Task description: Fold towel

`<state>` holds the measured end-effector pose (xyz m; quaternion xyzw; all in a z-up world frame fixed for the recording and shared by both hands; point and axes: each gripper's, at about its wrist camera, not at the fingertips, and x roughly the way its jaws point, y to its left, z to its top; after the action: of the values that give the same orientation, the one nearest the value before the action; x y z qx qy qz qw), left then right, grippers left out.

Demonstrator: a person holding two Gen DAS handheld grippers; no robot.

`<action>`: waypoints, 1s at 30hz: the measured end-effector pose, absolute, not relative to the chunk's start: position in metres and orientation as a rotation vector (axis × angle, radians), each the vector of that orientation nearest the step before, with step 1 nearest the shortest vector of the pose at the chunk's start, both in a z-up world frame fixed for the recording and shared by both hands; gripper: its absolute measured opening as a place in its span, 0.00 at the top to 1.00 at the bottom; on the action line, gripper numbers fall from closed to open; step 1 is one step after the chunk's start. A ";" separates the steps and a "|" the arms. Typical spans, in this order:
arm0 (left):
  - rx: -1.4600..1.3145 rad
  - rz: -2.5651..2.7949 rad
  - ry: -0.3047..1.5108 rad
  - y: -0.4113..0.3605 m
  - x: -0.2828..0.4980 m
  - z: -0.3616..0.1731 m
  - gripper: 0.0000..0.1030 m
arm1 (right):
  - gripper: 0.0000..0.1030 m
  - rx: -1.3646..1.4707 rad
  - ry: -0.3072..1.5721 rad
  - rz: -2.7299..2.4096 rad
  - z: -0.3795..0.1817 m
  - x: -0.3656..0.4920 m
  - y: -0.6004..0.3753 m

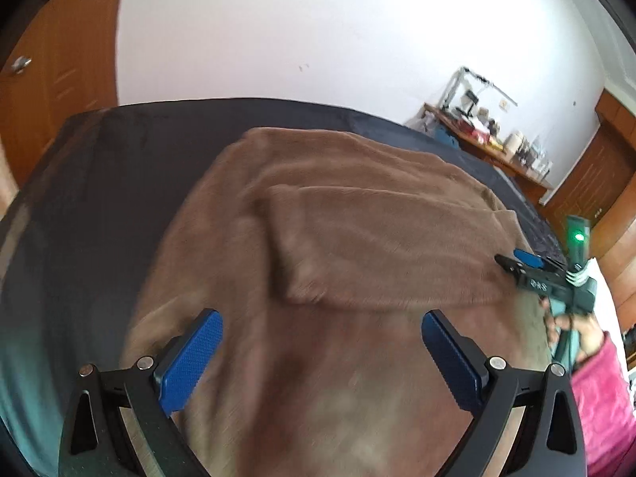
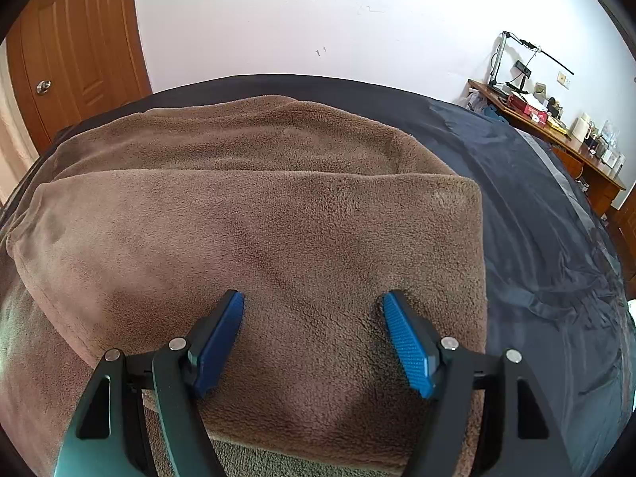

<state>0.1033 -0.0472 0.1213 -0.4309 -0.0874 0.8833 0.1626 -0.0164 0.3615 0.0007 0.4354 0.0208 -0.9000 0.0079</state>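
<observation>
Brown towel [image 2: 278, 218] lies partly folded on the dark bed [image 2: 536, 218]. Left gripper [image 1: 322, 351] hovers with fingers spread wide, nothing between them; right gripper [image 2: 314, 338] sits open over the fold.

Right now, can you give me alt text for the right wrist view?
The right gripper hovers open above a partly folded brown towel, nothing between its blue pads. The towel lies on a dark bedsheet; behind are a white wall, a wooden door and a cluttered desk.

soft daylight; left wrist view motion-blurred, right sharp; fisheye-bent edges.
</observation>
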 end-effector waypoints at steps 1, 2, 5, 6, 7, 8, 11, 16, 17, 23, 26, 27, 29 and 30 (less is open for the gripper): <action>-1.223 2.521 -0.280 -0.063 0.115 0.123 0.01 | 0.26 1.361 0.067 -2.814 0.001 -0.016 0.361; -1.216 2.522 -0.310 -0.079 0.127 0.124 0.01 | 0.26 1.361 0.070 -2.815 0.001 -0.016 0.361; -1.198 2.483 -0.369 -0.115 0.147 0.123 0.01 | 0.26 1.361 0.072 -2.816 0.001 -0.016 0.362; -1.194 2.485 -0.372 -0.125 0.153 0.123 0.01 | 0.26 1.361 0.072 -2.816 0.001 -0.016 0.361; -1.189 2.500 -0.365 -0.136 0.158 0.121 0.01 | 0.26 1.361 0.073 -2.817 0.001 -0.016 0.361; -1.186 2.526 -0.353 -0.147 0.162 0.120 0.01 | 0.26 1.360 0.080 -2.821 0.001 -0.016 0.361; -1.219 2.576 -0.366 -0.176 0.167 0.112 0.01 | 0.23 1.358 0.129 -2.848 0.003 -0.015 0.356; -1.256 2.533 -0.466 -0.199 0.170 0.095 0.01 | 0.23 1.220 0.217 -2.872 0.019 0.005 0.331; -1.257 2.513 -0.483 -0.201 0.172 0.092 0.01 | 0.23 1.162 0.215 -2.846 0.026 0.014 0.319; -1.251 2.369 -0.559 -0.204 0.185 0.084 0.01 | 0.23 0.862 0.383 -2.605 0.054 0.071 0.220; -1.202 2.322 -0.543 -0.204 0.199 0.088 0.01 | 0.23 0.785 0.478 -2.501 0.052 0.092 0.179; -1.185 2.310 -0.530 -0.203 0.204 0.090 0.01 | 0.23 0.775 0.487 -2.470 0.050 0.096 0.169; -1.159 2.294 -0.486 -0.201 0.216 0.094 0.01 | 0.23 0.778 0.467 -2.418 0.045 0.101 0.156; -1.157 2.297 -0.456 -0.200 0.222 0.096 0.01 | 0.23 0.780 0.453 -2.397 0.043 0.103 0.152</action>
<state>0.2219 -0.1998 0.0961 -0.4277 -0.1686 0.8486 0.2618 0.1029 0.1515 0.0426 0.2920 0.1694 -0.8967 0.2863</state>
